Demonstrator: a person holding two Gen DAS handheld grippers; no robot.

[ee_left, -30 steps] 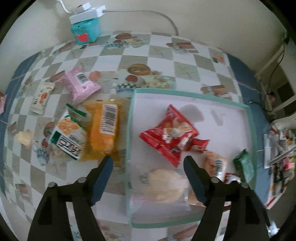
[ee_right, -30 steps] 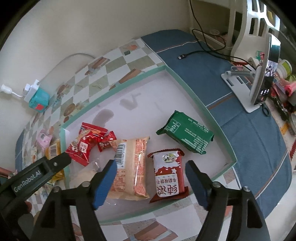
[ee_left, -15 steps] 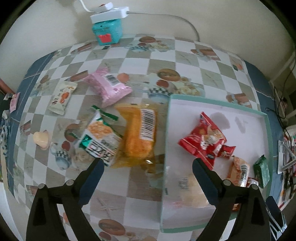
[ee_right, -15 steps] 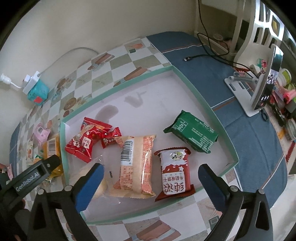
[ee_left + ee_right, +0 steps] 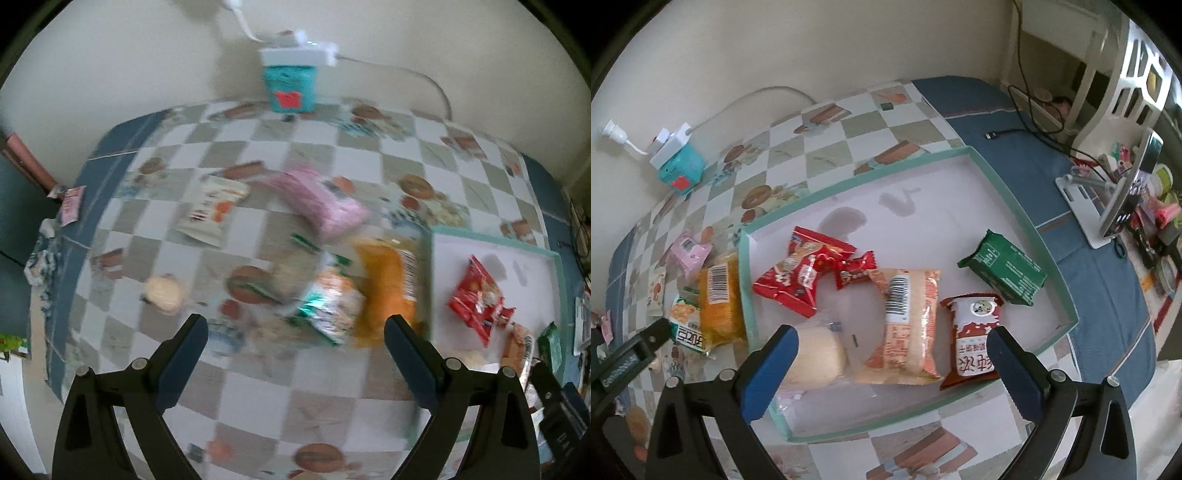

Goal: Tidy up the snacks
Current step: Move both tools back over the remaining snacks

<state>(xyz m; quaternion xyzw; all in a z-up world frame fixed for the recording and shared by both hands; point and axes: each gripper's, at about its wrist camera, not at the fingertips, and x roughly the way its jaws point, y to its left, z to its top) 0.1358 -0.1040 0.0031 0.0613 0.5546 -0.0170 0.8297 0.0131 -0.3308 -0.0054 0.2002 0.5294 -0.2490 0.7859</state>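
The green-rimmed tray [image 5: 1015, 192] holds several snacks: a red packet [image 5: 798, 277], a pale bun in clear wrap [image 5: 820, 354], an orange-striped packet [image 5: 908, 325], a red-and-white packet [image 5: 973, 336] and a green packet [image 5: 1004, 273]. My right gripper [image 5: 892, 365] hangs open above the tray's near side with nothing between its fingers. Left of the tray on the checkered cloth lie an orange packet [image 5: 384, 288], a green-and-white packet [image 5: 328, 310], a pink packet [image 5: 325, 206], a white packet [image 5: 210, 210] and a small pale snack [image 5: 164, 293]. My left gripper [image 5: 295, 347] is open and empty above the cloth.
A teal box with a white power adapter [image 5: 291, 81] stands at the wall. A phone on a white stand [image 5: 1123, 199], a black cable [image 5: 1027, 125] and clutter lie on the blue cloth right of the tray. The table's left edge [image 5: 62, 258] drops off.
My left gripper has swung left from over the tray to over the loose snacks, and its view is now blurred. Both grippers have opened wider. The pale bun now lies in the tray.
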